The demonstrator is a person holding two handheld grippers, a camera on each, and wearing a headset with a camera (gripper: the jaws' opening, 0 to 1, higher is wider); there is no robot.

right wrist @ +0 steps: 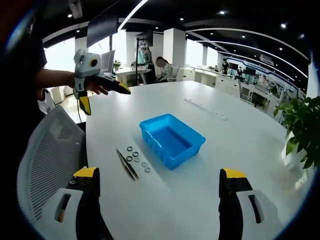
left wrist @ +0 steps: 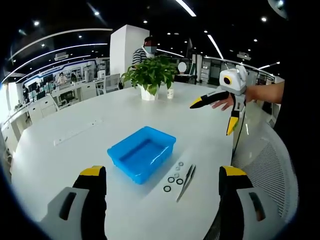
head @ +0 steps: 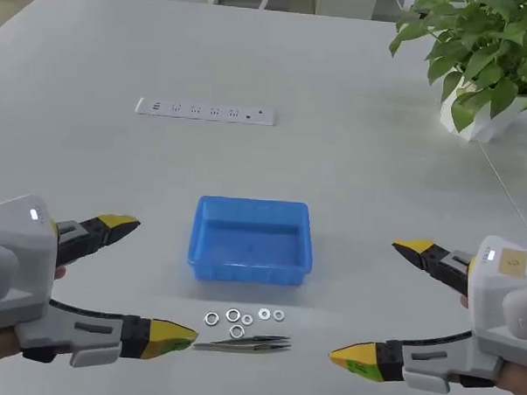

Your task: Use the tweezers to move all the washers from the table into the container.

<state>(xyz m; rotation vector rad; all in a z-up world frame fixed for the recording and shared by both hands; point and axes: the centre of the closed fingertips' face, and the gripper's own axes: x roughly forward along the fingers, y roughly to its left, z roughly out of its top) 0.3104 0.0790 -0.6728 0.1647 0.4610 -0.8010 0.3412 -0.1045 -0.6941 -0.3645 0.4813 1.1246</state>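
Note:
A blue container (head: pixel 251 238) stands on the white table, also seen in the left gripper view (left wrist: pixel 142 152) and the right gripper view (right wrist: pixel 171 138). Several metal washers (head: pixel 242 317) lie just in front of it, with silver tweezers (head: pixel 242 343) lying flat beside them; the same washers (left wrist: pixel 174 178) (right wrist: pixel 137 158) and tweezers (left wrist: pixel 186 182) (right wrist: pixel 127 163) show in both gripper views. My left gripper (head: pixel 153 282) hovers open at the left of the container, nothing between its jaws. My right gripper (head: pixel 384 302) hovers open at the right, also holding nothing.
A white power strip (head: pixel 205 112) lies farther back on the table. A potted plant (head: pixel 486 58) stands at the far right corner. A mesh office chair (right wrist: pixel 42 157) sits at the table's near edge. People stand in the background office.

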